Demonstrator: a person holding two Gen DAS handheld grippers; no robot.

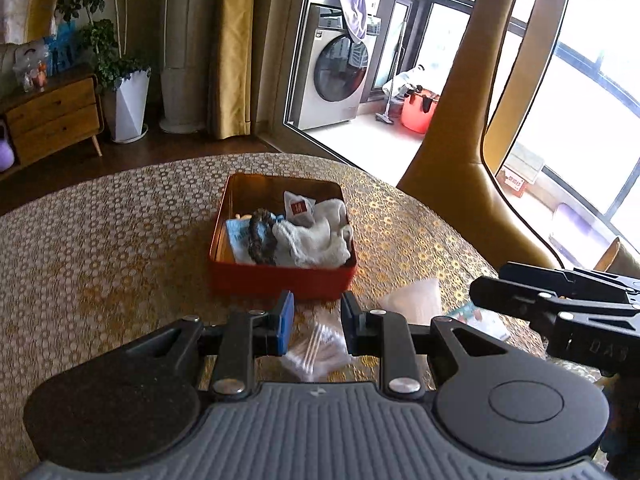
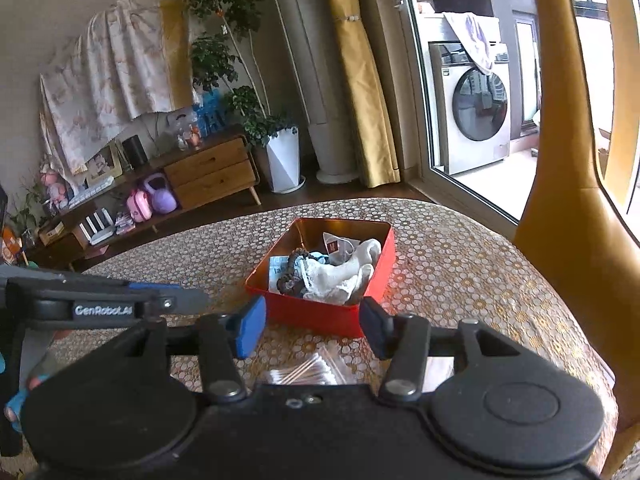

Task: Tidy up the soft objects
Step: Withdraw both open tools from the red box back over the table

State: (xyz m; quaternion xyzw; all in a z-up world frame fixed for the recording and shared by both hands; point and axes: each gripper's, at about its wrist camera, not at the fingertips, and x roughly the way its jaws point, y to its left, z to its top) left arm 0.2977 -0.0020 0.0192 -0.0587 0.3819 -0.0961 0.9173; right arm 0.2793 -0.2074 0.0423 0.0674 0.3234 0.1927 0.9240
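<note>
Socks [image 1: 316,236] (probably) in red tin [image 1: 280,280].

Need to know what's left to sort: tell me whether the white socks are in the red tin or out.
In. The white socks lie inside the red tin, below its rim, beside a dark scrunchie.

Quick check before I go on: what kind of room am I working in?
Likely a home living room: a table with a patterned cloth, a wooden drawer cabinet, and a washing machine beyond the glass door.

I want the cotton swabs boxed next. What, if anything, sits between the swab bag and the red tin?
Nothing visible: only bare tablecloth separates the swab bag from the red tin. The tin's near wall must be cleared.
</note>
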